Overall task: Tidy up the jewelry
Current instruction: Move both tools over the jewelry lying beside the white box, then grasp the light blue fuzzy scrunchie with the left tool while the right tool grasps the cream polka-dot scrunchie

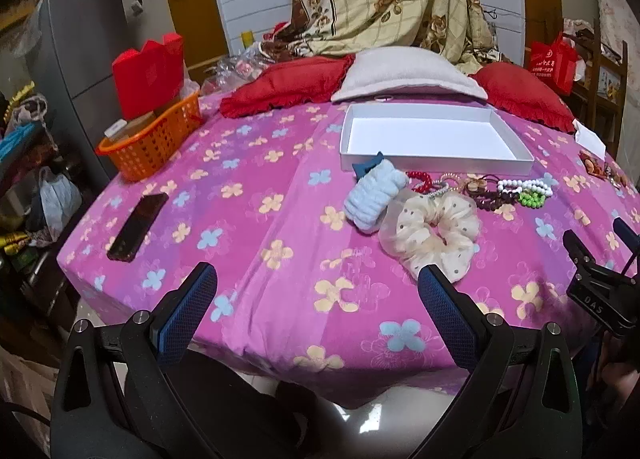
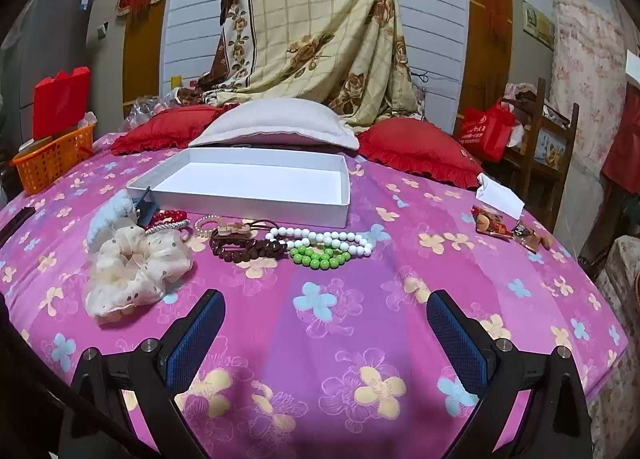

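An empty white shallow box (image 1: 432,139) (image 2: 256,183) lies on the pink flowered bedspread. In front of it sits a row of jewelry and hair ties: a cream dotted scrunchie (image 1: 432,235) (image 2: 132,267), a light blue fluffy scrunchie (image 1: 372,195) (image 2: 108,215), red beads (image 1: 420,179) (image 2: 168,215), brown beads (image 2: 248,247), a white bead bracelet (image 2: 324,239) and green beads (image 2: 320,257) (image 1: 531,199). My left gripper (image 1: 318,287) is open, near the bed's front edge, its right finger just before the cream scrunchie. My right gripper (image 2: 326,313) is open, short of the beads, holding nothing.
A black phone (image 1: 138,226) lies at the left of the bed. An orange basket (image 1: 152,147) with a red box stands at the back left. Red cushions (image 2: 420,151) and a white pillow (image 2: 276,125) line the back. Wrapped snacks (image 2: 508,229) and a paper slip lie at the right.
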The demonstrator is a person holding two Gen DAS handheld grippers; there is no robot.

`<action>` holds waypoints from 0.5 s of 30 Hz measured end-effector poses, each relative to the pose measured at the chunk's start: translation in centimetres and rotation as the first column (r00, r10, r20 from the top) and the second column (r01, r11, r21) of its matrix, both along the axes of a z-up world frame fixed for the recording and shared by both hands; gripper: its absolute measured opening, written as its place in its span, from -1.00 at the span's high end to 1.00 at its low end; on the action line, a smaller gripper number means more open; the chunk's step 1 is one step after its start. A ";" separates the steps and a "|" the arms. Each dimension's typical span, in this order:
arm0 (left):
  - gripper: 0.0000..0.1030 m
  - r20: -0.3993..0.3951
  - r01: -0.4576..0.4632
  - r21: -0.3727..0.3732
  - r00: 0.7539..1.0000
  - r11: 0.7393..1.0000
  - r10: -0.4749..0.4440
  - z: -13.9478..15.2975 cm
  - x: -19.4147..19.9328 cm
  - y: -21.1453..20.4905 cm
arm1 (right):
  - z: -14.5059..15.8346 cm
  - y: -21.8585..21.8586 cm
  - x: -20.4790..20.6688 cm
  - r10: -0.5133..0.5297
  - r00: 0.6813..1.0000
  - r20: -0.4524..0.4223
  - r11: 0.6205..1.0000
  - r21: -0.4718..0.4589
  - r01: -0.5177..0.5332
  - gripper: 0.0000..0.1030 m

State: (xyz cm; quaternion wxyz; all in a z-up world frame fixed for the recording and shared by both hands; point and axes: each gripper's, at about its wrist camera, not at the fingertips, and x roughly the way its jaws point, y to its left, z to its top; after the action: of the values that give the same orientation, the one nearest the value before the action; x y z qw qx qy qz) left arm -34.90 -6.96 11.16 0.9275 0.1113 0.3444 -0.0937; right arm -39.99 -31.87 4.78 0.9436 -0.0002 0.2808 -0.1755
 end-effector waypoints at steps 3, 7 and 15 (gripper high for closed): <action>-0.96 -0.020 -0.005 -0.002 1.000 1.000 0.005 -0.6 0.6 0.2 | -0.3 0.3 0.2 0.012 1.000 -0.015 1.000 0.002 -0.012 -0.94; -0.96 -0.042 -0.015 -0.001 0.999 1.000 0.015 -1.5 1.7 0.7 | -0.7 1.0 0.7 0.052 0.998 -0.038 0.999 0.009 -0.052 -0.94; -0.96 0.003 -0.041 0.060 0.999 0.997 0.040 -1.9 6.5 2.0 | -0.7 2.3 2.3 0.181 0.981 -0.073 0.979 0.106 -0.173 -0.94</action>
State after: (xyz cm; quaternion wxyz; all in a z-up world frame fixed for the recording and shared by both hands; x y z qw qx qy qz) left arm -28.41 -4.98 9.24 0.9257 0.1323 0.3485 -0.0643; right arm -37.67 -29.59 4.09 0.9420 0.0144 0.3265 -0.0766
